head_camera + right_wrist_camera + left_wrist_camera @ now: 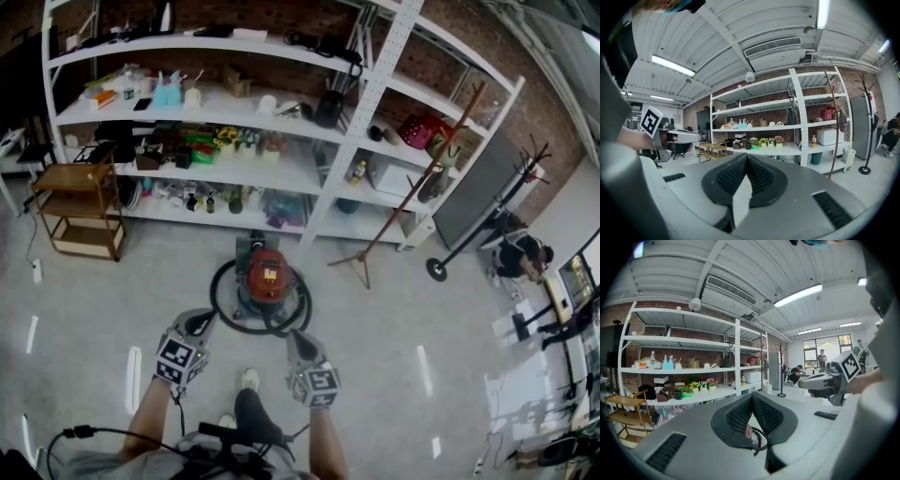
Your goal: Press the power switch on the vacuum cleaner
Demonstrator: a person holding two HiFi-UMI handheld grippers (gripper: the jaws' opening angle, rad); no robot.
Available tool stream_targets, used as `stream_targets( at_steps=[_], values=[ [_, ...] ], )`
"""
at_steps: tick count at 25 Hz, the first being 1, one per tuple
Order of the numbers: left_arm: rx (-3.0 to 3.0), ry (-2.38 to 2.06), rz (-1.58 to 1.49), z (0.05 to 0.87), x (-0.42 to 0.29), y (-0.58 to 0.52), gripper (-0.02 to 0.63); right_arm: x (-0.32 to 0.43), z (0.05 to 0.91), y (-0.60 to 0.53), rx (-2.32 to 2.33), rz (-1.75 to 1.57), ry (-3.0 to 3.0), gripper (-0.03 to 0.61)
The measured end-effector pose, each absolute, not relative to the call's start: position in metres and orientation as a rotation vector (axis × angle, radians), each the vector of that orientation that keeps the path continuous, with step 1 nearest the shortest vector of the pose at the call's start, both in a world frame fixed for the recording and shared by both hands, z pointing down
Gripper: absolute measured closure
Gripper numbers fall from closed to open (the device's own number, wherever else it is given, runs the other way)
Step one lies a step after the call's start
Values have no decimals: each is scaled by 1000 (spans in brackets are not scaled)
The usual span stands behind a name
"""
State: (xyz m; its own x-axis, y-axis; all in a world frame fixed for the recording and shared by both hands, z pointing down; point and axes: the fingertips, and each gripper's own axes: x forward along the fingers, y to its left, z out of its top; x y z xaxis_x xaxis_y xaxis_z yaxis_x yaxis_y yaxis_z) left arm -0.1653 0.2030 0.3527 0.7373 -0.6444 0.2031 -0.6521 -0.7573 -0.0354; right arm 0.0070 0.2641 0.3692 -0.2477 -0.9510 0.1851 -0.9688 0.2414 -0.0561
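— How do the two grippers stand?
— The left gripper (752, 397) has its jaws closed tip to tip, with nothing caught between the pads. The right gripper (746, 157) is the same, pinched together and empty. (Each shows at the edge of the other's view, marker cube uppermost.)
— And the vacuum cleaner?
— The vacuum cleaner (268, 279) is on the floor just ahead of both grippers and about midway between them. It has a red body ringed in black. I can't pick out its switch.
— Beyond that?
— Past the vacuum, straight ahead, stands white shelving (309, 169) crowded with small goods. A wooden cart (80, 211) sits out on the left gripper's side and a leaning wooden pole (416, 178) on the right gripper's side. Farther that way, a person (520, 253) crouches.
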Motion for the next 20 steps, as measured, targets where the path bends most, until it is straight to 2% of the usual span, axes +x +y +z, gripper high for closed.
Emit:
stream_targets(
  at_steps=[20],
  values=[
    [2878, -1114, 351, 356, -109, 50, 607, 62, 380, 106, 1807, 285, -2425, 566]
  ],
)
